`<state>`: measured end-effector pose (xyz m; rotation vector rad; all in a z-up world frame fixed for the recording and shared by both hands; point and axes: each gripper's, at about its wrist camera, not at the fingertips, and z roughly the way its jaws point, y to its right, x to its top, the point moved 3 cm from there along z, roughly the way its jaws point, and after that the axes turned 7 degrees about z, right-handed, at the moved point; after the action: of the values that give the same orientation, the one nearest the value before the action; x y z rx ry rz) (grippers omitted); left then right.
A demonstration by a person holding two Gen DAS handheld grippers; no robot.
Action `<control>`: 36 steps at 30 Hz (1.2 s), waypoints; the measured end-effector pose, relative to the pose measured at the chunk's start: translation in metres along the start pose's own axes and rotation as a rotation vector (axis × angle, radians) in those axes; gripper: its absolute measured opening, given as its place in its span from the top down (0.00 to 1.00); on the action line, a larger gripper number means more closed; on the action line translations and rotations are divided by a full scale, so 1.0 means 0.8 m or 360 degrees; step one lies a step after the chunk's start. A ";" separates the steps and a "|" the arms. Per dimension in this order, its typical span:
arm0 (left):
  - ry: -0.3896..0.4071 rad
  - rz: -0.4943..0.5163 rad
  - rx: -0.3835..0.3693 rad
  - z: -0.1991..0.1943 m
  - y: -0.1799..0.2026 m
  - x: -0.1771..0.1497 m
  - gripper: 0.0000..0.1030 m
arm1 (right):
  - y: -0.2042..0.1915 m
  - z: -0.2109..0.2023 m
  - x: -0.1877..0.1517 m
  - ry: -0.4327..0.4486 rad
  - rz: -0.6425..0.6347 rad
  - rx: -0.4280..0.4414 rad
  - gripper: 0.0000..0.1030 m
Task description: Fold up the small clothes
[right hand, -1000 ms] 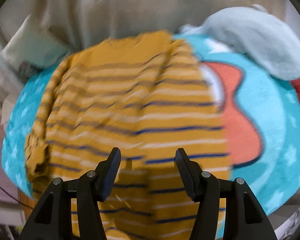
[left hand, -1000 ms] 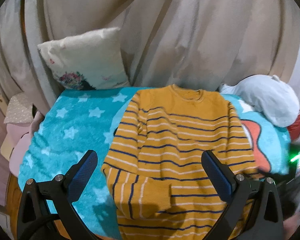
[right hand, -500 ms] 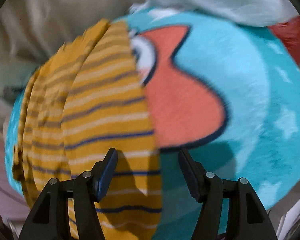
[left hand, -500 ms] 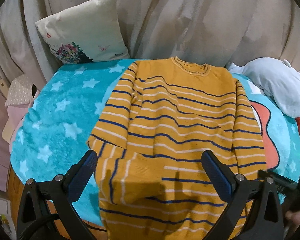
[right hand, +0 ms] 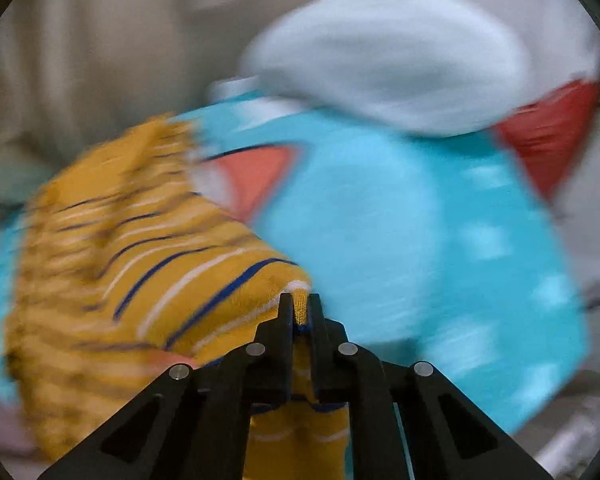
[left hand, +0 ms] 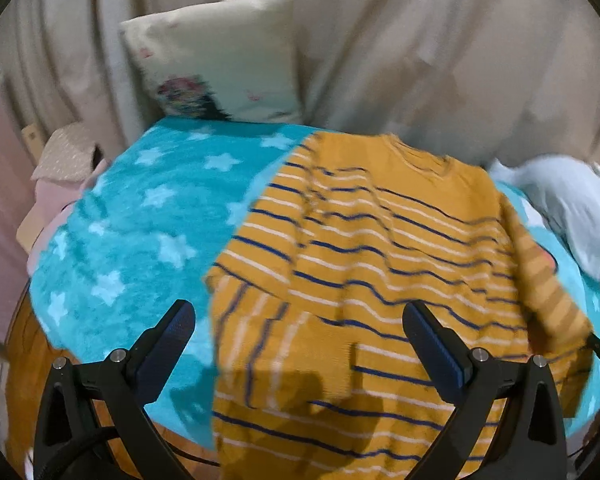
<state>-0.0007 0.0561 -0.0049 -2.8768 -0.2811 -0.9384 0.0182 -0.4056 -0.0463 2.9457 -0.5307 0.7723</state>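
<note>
The right claw (right hand: 299,304) is clamped on the right edge of the sweater (left hand: 380,280), where half a second ago its jaws were apart over that hem. The lifted edge now tilts inward over the sweater's body. The left claw (left hand: 300,320) gapes wide above the near hem, touching nothing. The sweater lies across the middle of the blanket (left hand: 140,232), whose left half is bare; a cushion (left hand: 220,60) stands at the far edge, a pale bundle (left hand: 572,212) at the right.

The mustard-yellow sweater (left hand: 380,264) with navy and white stripes lies spread ahead of the wide-apart left jaws; its right edge (right hand: 300,308) is pinched between the right jaws.
</note>
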 end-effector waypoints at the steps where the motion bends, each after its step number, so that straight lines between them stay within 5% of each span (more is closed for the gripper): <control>1: -0.0005 -0.0031 0.0018 0.001 -0.010 0.000 0.00 | 0.013 0.007 0.006 0.0016 0.0002 -0.0134 0.90; 3: -0.0017 -0.0101 0.0067 0.003 -0.033 -0.001 0.00 | 0.030 0.012 0.011 0.0001 0.0044 -0.0224 0.90; 6: -0.0035 -0.0198 0.0149 0.004 -0.067 -0.006 0.00 | 0.027 0.003 0.011 0.0004 0.0145 -0.0132 0.65; 9: -0.0061 -0.0278 0.0218 0.006 -0.097 -0.014 0.00 | -0.006 -0.019 0.007 0.0058 0.0127 0.0041 0.61; 12: -0.0076 -0.0310 0.0245 0.010 -0.119 -0.020 0.00 | -0.082 -0.029 -0.006 0.0027 -0.0010 0.0325 0.61; 18: -0.0083 -0.0298 0.0174 0.023 -0.145 -0.014 0.00 | -0.313 -0.042 -0.087 -0.0412 -0.0527 0.1078 0.60; 21: -0.0047 -0.0272 0.0172 0.022 -0.163 -0.011 0.00 | -0.391 -0.051 -0.122 -0.0478 -0.0687 0.1209 0.53; 25: -0.0053 -0.0278 0.0122 0.031 -0.196 -0.006 0.00 | -0.475 -0.041 -0.157 -0.0488 -0.0917 0.1129 0.39; 27: -0.0052 -0.0284 0.0122 0.035 -0.215 -0.004 0.00 | -0.494 -0.029 -0.175 -0.0539 -0.0998 0.1019 0.56; 28: -0.0045 -0.0288 0.0132 0.035 -0.224 -0.003 0.00 | -0.494 -0.028 -0.181 -0.0564 -0.1008 0.1020 0.96; 36: -0.0005 -0.0456 0.0224 0.040 -0.320 0.007 0.00 | -0.585 -0.079 -0.200 -0.0646 -0.1151 0.1295 0.99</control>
<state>-0.0305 0.3118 -0.0172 -2.7548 -0.7439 -0.9124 0.0171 0.0934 -0.0507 3.5649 1.0670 0.3259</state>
